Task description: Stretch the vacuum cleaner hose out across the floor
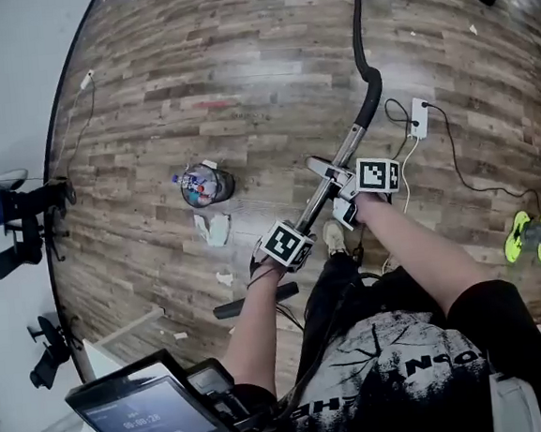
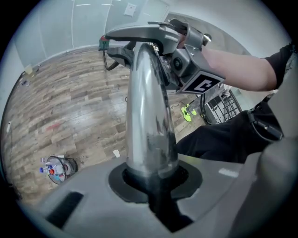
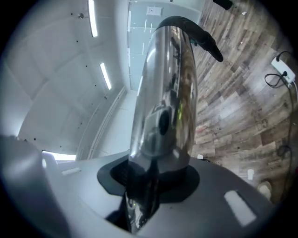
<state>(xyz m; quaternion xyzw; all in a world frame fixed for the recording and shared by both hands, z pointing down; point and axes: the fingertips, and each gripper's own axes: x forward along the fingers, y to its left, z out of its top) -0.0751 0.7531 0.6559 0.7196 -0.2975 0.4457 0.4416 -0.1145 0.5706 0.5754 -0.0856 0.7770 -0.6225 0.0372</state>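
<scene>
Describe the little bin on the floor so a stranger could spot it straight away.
Start from the wooden floor and find the chrome vacuum tube held over its middle. Just left of that tube stands a small round bin with colourful rubbish inside. Everything lying close to it is flat, pale paper scraps; the bin alone is round and upright.

the tube (image 2: 146, 116) is gleaming as polished metal, smooth and mirror-bright, throwing back the room. the hose (image 1: 358, 24) is looking like dull black plastic, matt. the floor (image 1: 240, 81) is showing wood-grain planks with a soft sheen, catching the light. the shirt (image 1: 407, 377) is hanging as soft printed cloth. the strip (image 1: 419, 117) is looking like white plastic.
</scene>
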